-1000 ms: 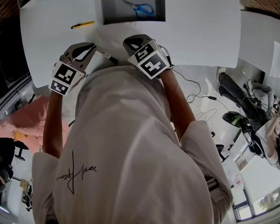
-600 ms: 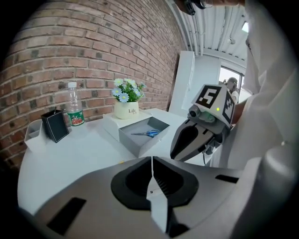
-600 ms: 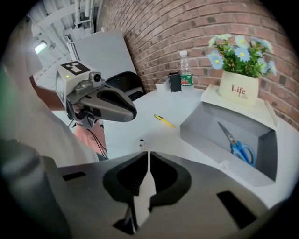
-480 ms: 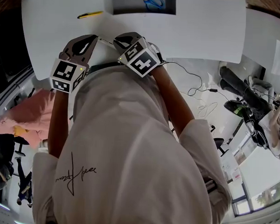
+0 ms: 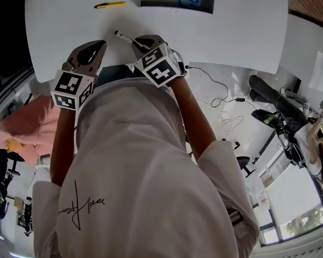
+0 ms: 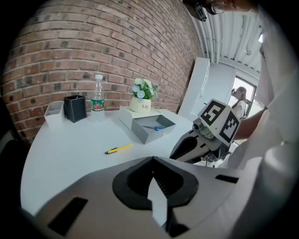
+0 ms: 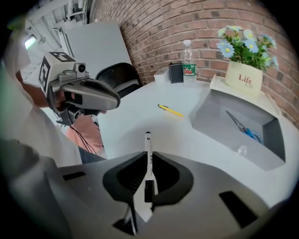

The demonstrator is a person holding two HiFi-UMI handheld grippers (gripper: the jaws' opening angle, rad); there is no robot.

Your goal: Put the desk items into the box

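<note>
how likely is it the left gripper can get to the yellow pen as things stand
Probably yes. The yellow pen lies alone on the bare table ahead of the left gripper, with nothing between them. That gripper holds nothing, though its jaws are together and would need to open first.

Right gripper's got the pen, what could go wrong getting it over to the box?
1. The pen sticks out past the tips of the right gripper, so it could catch the near wall of the box and twist loose.
2. The flower pot stands just behind the box; overshooting might knock it.
</note>
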